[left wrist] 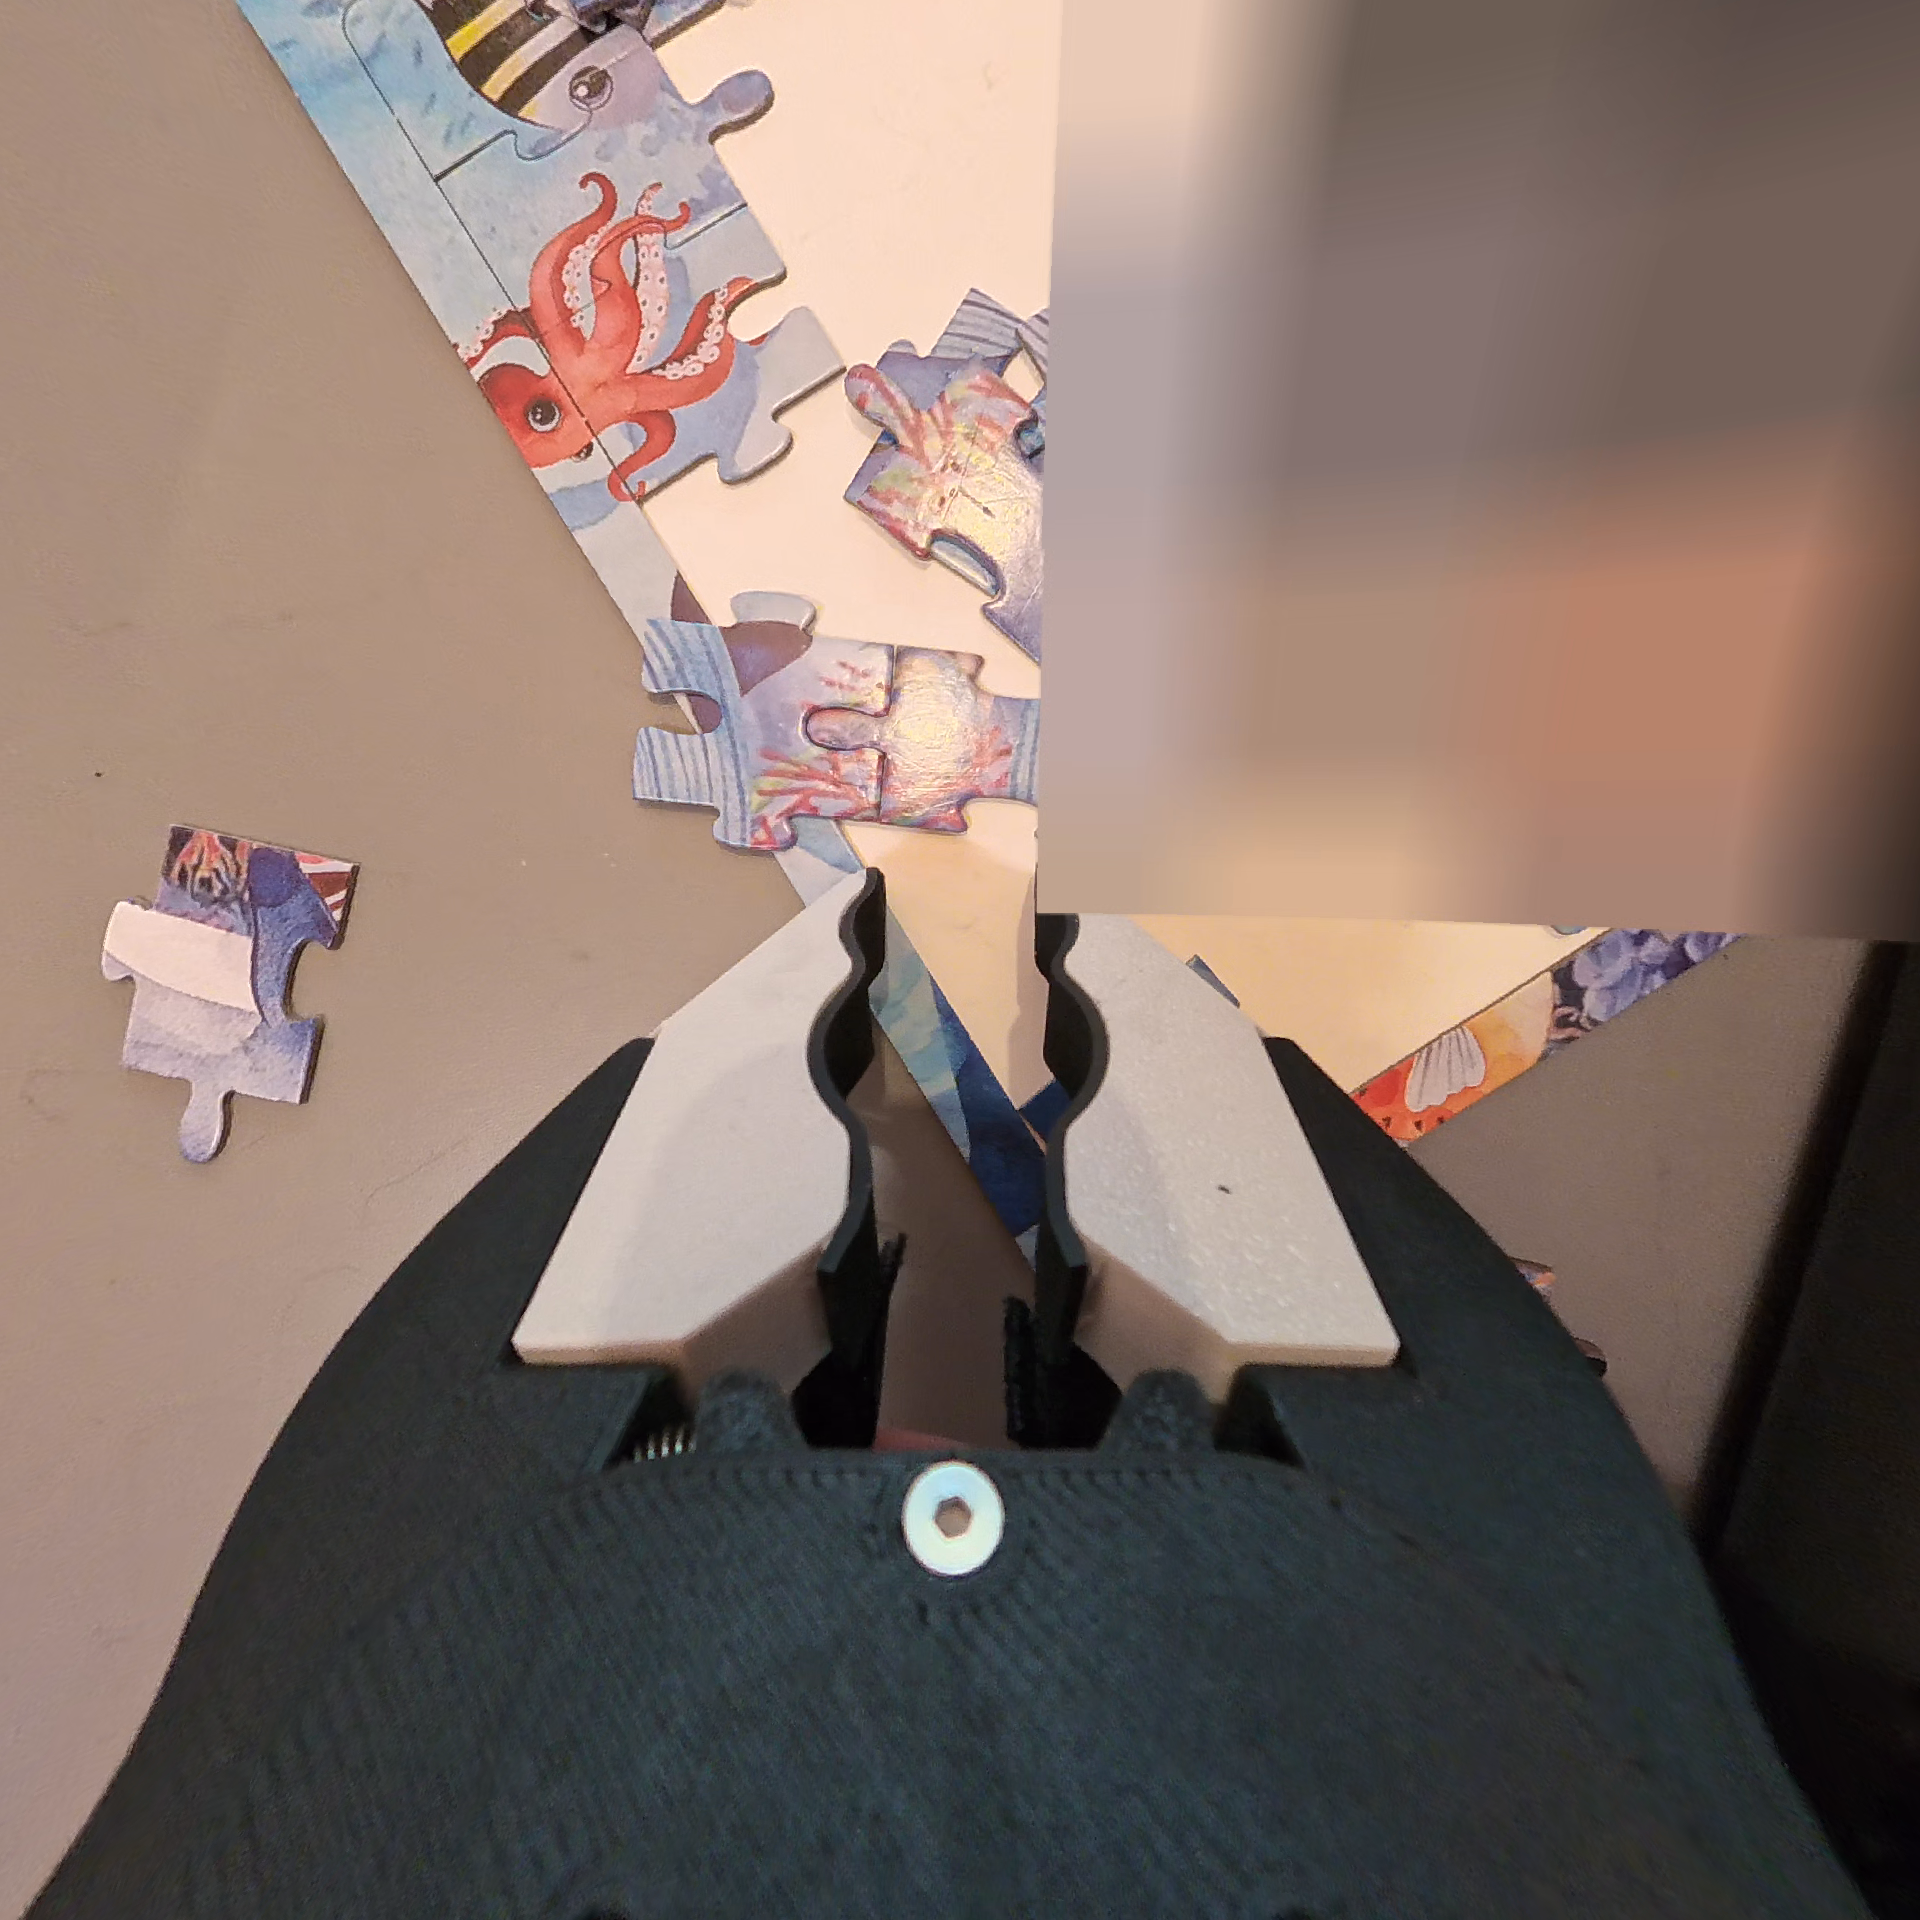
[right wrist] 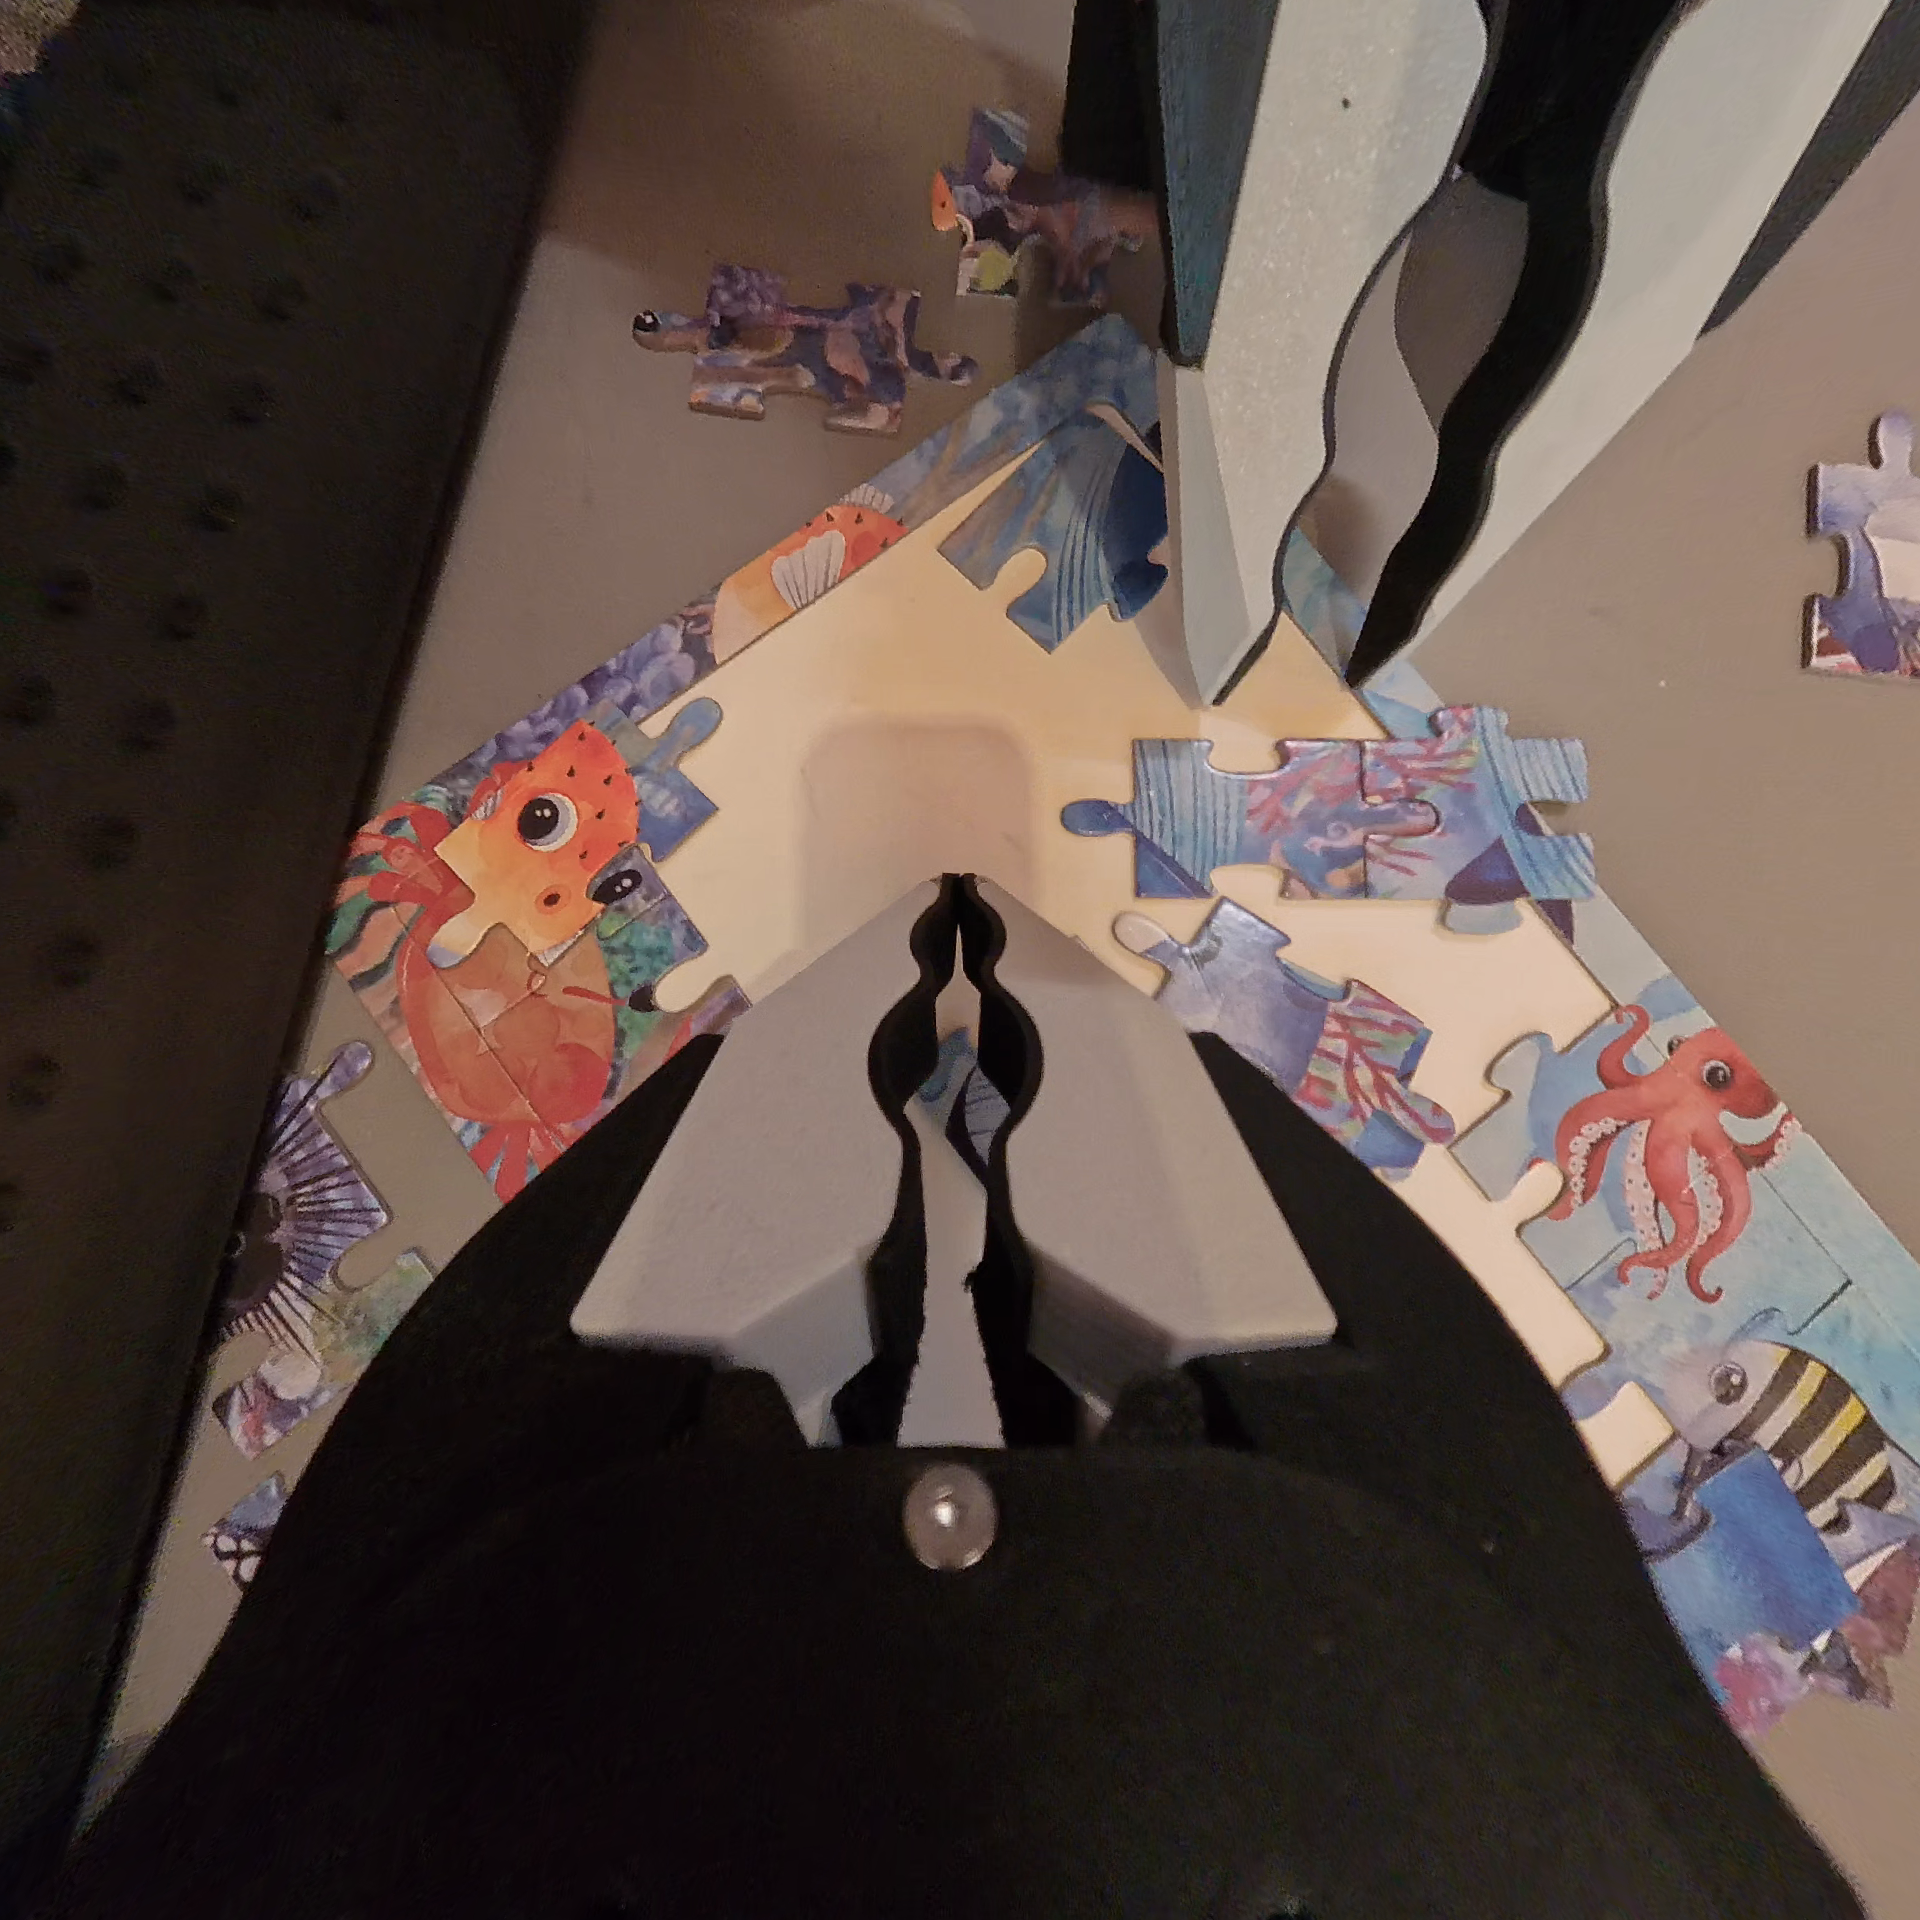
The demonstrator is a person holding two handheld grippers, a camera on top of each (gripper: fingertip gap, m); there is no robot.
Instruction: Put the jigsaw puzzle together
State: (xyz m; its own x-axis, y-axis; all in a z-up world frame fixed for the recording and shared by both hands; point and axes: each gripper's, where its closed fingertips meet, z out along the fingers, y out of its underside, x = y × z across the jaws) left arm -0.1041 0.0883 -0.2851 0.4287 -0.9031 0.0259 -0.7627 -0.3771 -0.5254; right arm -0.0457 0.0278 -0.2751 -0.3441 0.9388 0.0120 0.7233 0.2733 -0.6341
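The puzzle tray (right wrist: 914, 675) has a cream base and a partly filled border with an orange fish (right wrist: 540, 831) and a red octopus (right wrist: 1673, 1132). My right gripper (right wrist: 956, 883) is shut over the bare middle of the tray; nothing shows between its tips. A blue piece (right wrist: 961, 1091) shows through the gap lower down. My left gripper (left wrist: 961, 904) is open and empty, its tips at the tray's corner; it also shows in the right wrist view (right wrist: 1294, 675). A joined pair of coral pieces (left wrist: 831, 738) lies just ahead of it, overlapping the tray's edge (right wrist: 1361, 821). Another coral piece (right wrist: 1299, 1039) lies loose inside.
Loose pieces lie on the grey table: one (left wrist: 229, 977) left of the left gripper, two (right wrist: 810, 353) (right wrist: 1029, 208) beyond the tray's corner, and a purple urchin piece (right wrist: 301, 1195) at the left. A dark dotted mat (right wrist: 208, 520) borders the table there. The grippers' ends are close to 9 cm from one another. The blue piece (right wrist: 961, 1091) lies some 4 cm from my right tips, 10 cm from my left tips.
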